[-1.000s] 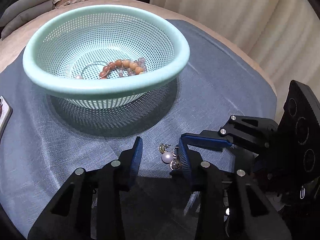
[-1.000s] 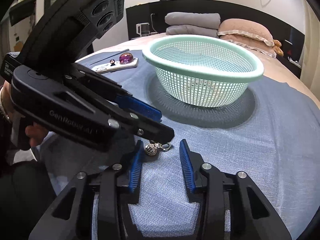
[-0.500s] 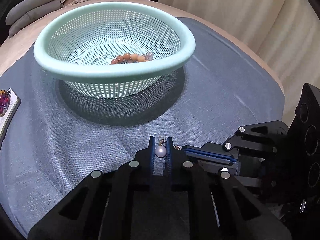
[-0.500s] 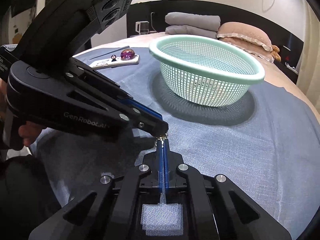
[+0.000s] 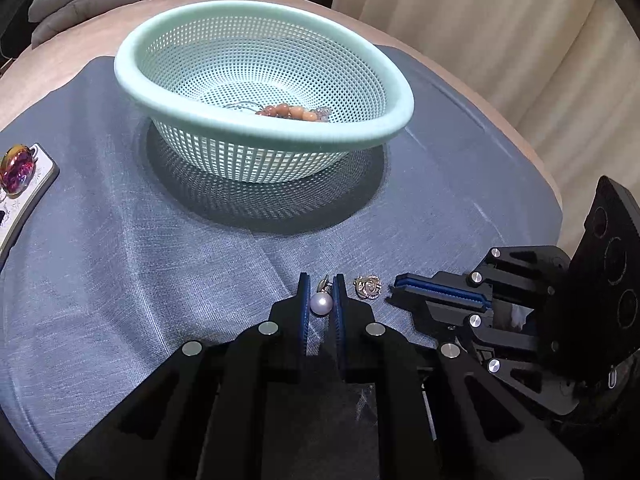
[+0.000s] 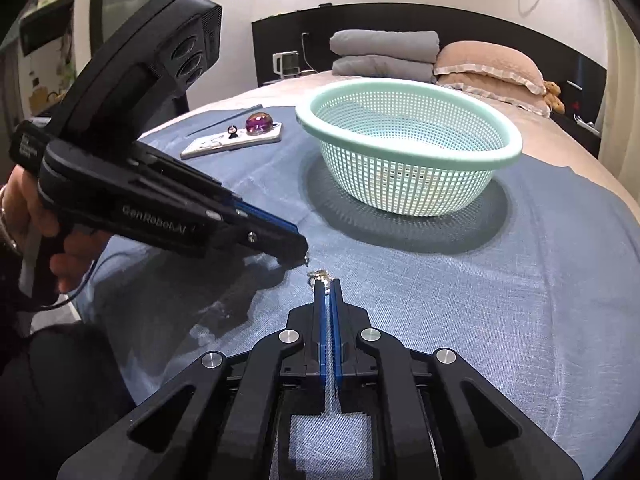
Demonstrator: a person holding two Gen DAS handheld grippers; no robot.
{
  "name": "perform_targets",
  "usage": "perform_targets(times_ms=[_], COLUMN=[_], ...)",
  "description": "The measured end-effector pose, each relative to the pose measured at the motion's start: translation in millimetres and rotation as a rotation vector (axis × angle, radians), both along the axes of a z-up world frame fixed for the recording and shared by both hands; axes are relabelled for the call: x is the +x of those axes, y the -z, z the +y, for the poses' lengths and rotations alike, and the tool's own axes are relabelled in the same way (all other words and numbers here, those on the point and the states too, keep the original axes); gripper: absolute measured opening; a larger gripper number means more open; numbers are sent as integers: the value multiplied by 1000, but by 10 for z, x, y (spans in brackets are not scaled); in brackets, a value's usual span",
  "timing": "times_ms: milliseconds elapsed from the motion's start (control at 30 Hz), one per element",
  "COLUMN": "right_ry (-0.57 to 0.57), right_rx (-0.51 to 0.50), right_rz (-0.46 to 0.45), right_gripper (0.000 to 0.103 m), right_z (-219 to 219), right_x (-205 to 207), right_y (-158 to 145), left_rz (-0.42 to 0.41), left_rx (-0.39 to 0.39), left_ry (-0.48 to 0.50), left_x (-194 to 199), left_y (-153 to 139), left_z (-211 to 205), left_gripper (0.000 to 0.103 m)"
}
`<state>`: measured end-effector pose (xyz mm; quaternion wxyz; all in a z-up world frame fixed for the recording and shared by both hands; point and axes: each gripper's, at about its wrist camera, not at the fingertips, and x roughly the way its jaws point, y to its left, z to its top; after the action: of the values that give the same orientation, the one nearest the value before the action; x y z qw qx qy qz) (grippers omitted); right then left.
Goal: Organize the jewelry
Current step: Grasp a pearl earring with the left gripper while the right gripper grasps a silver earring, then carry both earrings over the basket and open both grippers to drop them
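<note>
On the blue cloth (image 5: 168, 264) in front of the green basket (image 5: 168, 92), both claws have closed within the last second. The left gripper (image 5: 321, 292) now pinches the pearl earring (image 5: 321, 303). The right gripper (image 6: 327, 286), pressed together, seems to nip the small metal earring (image 6: 319, 276); from the left view that piece (image 5: 368, 287) lies just off its tips, so the hold is uncertain. Both earrings likely go next to the basket, beside the bead bracelet (image 5: 292, 112).
</note>
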<state>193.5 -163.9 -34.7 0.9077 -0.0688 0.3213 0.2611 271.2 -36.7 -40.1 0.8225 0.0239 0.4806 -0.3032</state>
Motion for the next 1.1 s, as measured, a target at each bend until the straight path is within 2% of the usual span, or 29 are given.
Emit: perform_targets(times_ms=[100,167,200,300,400,433,533,600,733,1000,1100], right_ry=[-23,-26,-30,-29,-19,-18,4,6,-2,53,71], right_rx=[-5,-8,-7,-14,-41,-49,-47,-42,-90,-83,-97], right_rz=[-1,-10,-6,2,15,25,24,34,22,45,37], right_gripper=[5,5,7,24,24,23,14,14,13,13,13], right_z=[37,61,81,124,164,174,153,144,168,63,41], right_x=[25,51,72,129,171,192,212,228,162,-20,-109], right_y=[-19,-47,-47,-43,14,49,58,56,73,8,-66], left_rz=[-1,-6,-8,-27,-71,-73,-36,-23,-56,-106,-91], left_rx=[11,25,34,72,164,169,109,80,105,113,88], left_ry=[4,5,6,12,4,7,-12,-22,-18,-56,-54], left_x=[25,7,8,-20,-89,-98,-67,-98,-191,-437,-507], left_y=[-14,-24,-25,-40,-21,-14,9,51,89,91,69], left_z=[13,-131,-141,-198,-299,-297,-209,-194,-251,-294,-280], left_gripper=[12,12,12,12,12,12,12,12,12,12,12])
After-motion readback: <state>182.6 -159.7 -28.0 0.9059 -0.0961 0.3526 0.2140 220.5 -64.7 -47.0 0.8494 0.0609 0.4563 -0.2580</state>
